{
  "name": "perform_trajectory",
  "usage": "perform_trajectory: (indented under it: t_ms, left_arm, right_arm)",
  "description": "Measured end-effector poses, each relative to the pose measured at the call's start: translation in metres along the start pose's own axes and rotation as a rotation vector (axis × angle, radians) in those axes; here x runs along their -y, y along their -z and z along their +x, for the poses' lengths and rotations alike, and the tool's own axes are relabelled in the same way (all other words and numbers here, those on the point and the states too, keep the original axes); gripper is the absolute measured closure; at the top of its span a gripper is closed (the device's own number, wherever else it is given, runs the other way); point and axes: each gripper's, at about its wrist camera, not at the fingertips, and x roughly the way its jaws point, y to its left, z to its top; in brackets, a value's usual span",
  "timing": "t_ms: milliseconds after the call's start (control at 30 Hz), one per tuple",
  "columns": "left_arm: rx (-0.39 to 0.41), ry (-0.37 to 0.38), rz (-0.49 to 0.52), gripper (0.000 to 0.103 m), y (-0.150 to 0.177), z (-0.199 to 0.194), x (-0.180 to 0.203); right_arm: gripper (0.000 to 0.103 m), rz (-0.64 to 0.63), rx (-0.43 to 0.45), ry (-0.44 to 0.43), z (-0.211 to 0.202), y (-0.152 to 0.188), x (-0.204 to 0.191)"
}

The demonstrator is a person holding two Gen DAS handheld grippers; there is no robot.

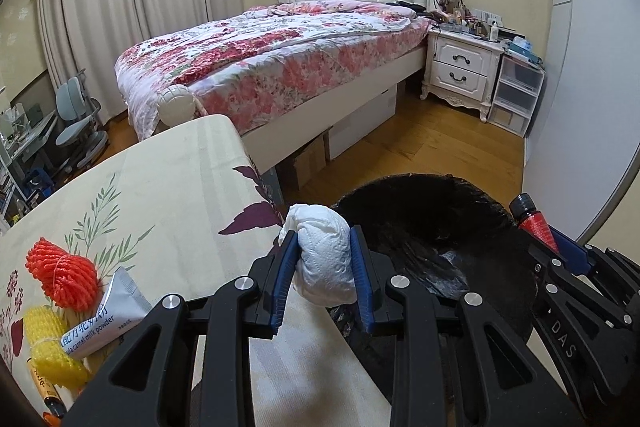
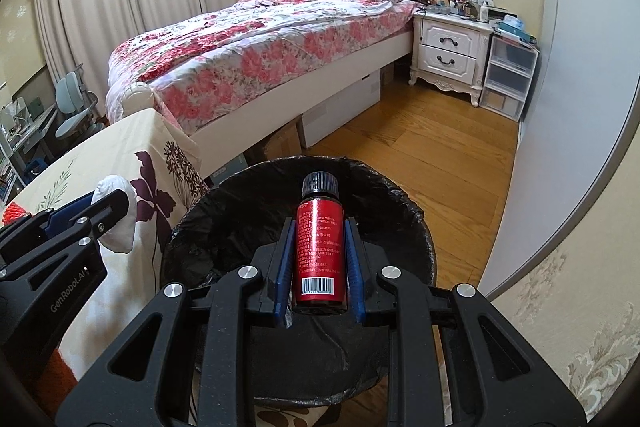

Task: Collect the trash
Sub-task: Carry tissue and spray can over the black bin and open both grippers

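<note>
My left gripper is shut on a crumpled white tissue, held at the table's right edge beside the bin's rim. My right gripper is shut on a small red bottle with a black cap, held over the open bin, which is lined with a black bag. The bin also shows in the left wrist view, with the red bottle at its right. The left gripper and tissue show at the left of the right wrist view.
The table with a floral cloth holds an orange net ball, a yellow net roll and a grey milk powder sachet. A bed, a nightstand and wood floor lie beyond.
</note>
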Motion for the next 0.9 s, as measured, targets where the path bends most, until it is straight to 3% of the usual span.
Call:
perform_trajectory:
  t_ms: [233,367,467,600,767,900]
  left_arm:
    - [-0.025,-0.003,0.007,0.068,0.0,0.012,0.006]
    - [-0.021,-0.005,0.003,0.048,0.0,0.011,0.006]
    - [-0.004,-0.011,-0.002,0.031,0.0,0.006,0.005]
    - [0.013,-0.024,-0.015,0.022,-0.001,0.0,0.003]
    - [0.007,-0.017,-0.039,0.017,-0.002,-0.007,-0.005]
    - [0.012,-0.012,-0.045,0.017,-0.001,-0.015,-0.01]
  right_arm:
    - [0.08,0.008,-0.017,0.013,0.011,0.0,0.006]
    - [0.077,0.021,-0.014,0.021,0.012,0.0,0.009]
    - [0.067,0.026,-0.01,0.04,0.013,-0.001,0.009]
    - [0.06,0.025,0.002,0.061,0.008,-0.001,0.01]
    - [0.044,0.024,0.032,0.077,-0.005,-0.003,0.009]
    - [0.043,0.014,0.048,0.078,-0.016,-0.003,0.004]
